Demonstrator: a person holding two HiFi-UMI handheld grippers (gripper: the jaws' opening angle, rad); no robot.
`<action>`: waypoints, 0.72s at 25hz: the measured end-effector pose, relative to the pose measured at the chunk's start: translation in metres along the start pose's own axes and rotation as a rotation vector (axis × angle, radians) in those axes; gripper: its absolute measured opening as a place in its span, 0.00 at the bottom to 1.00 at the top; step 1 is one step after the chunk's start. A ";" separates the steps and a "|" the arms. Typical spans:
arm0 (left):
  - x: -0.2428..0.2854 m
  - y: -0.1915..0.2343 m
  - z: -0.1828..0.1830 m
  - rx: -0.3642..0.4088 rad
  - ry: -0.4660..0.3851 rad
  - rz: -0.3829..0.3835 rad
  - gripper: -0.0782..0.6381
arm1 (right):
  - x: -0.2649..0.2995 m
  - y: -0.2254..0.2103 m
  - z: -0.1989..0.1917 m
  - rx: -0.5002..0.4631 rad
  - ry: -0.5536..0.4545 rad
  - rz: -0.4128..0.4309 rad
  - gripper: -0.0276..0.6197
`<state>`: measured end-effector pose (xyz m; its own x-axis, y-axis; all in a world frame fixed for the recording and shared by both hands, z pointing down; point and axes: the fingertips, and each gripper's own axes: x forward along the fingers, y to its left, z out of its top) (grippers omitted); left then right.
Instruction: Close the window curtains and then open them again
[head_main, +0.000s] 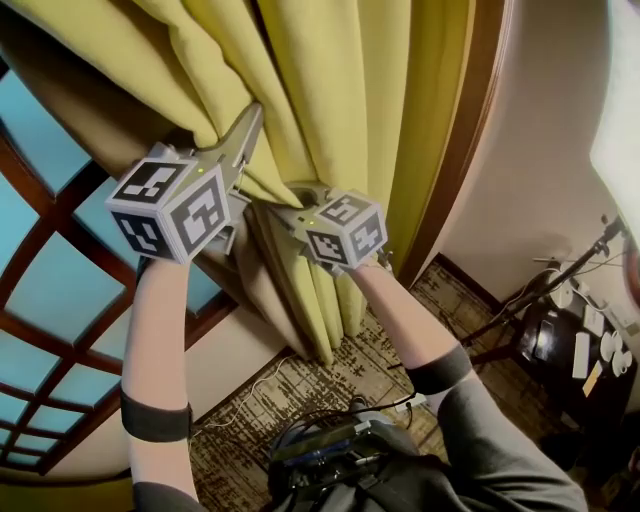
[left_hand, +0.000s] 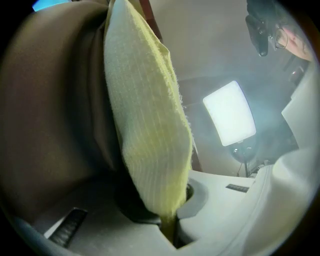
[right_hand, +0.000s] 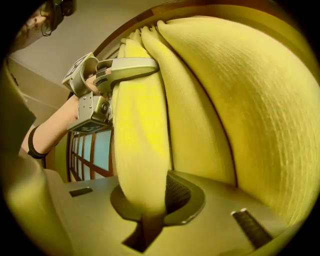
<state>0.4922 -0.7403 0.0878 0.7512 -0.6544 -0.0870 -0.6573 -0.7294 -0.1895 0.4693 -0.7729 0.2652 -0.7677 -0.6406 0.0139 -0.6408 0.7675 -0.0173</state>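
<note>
The left gripper (head_main: 248, 120) and the right gripper (head_main: 268, 212) each clamp a fold of the yellow curtain (head_main: 340, 80). The window (head_main: 50, 290) lies left of the left gripper. Fabric hides both grippers' tips.

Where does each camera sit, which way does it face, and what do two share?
Head view: on the head, steeply down at yellow curtain; left tool, right tool, forearms show.
Left gripper view: on left tool, along jaws shut on curtain, toward a lamp.
Right gripper view: on right tool, jaws shut on curtain; left tool, forearm show.
Shared: head and right gripper views both show left tool, window.
</note>
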 end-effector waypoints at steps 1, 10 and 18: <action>0.000 0.001 -0.003 0.002 0.006 -0.002 0.12 | 0.002 -0.001 -0.002 0.002 0.001 -0.003 0.10; -0.012 0.001 -0.012 0.021 0.026 -0.061 0.12 | 0.011 0.006 -0.011 0.029 -0.005 -0.060 0.10; -0.008 0.001 -0.015 0.016 0.001 -0.081 0.12 | 0.009 0.000 -0.013 0.039 -0.004 -0.092 0.10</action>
<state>0.4845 -0.7389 0.1025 0.8019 -0.5933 -0.0700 -0.5932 -0.7767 -0.2119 0.4625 -0.7781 0.2785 -0.7057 -0.7084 0.0135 -0.7079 0.7041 -0.0549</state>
